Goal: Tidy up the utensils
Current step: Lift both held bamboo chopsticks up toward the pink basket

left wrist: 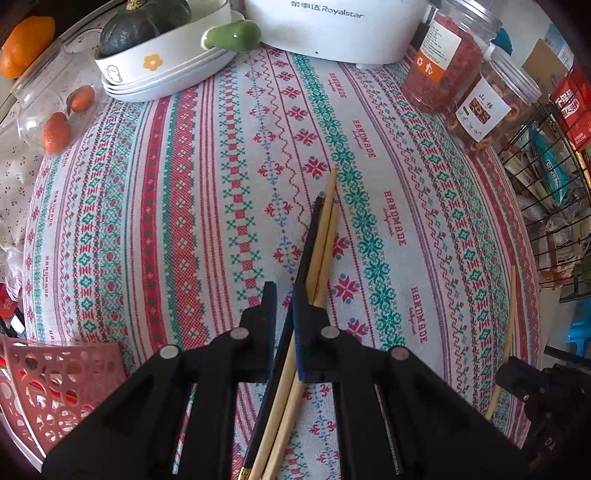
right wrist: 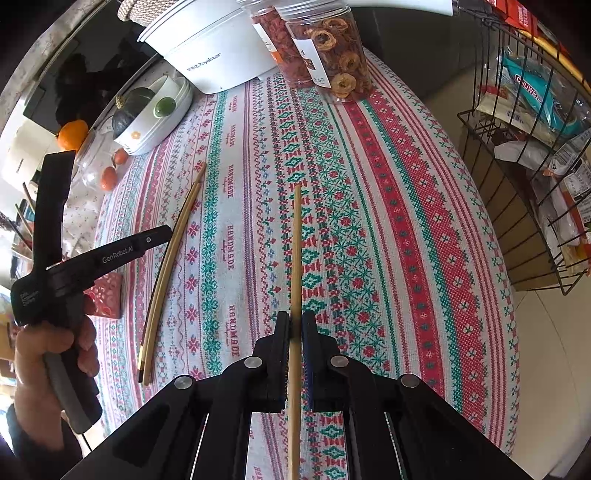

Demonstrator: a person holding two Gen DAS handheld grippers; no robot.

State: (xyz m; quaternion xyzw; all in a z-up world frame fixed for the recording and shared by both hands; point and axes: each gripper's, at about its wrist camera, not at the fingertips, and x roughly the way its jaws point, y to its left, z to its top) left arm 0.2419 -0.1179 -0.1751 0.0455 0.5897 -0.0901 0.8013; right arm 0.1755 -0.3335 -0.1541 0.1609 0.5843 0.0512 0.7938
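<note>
Left tongs (left wrist: 284,325) nearly shut, astride chopstick bundle (left wrist: 321,236), grip uncertain. Right tongs (right wrist: 295,325) clamp single chopstick (right wrist: 296,258), parallel, toward desk's right edge.

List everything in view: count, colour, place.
chopsticks: three, one black, two wooden, on cloth below left gripper
single chopstick: one, wooden, in right gripper
cloth: one, red-green patterned, over table
jars: two, clear, far right
appliance: one, white, far edge
dishes: stack, white, far left
squash: one, dark green, in top dish
basket: one, pink, near left
rack: one, black wire, beside table
left gripper: black, shut
right gripper: black, shut on single chopstick
hand: one, holding left gripper
</note>
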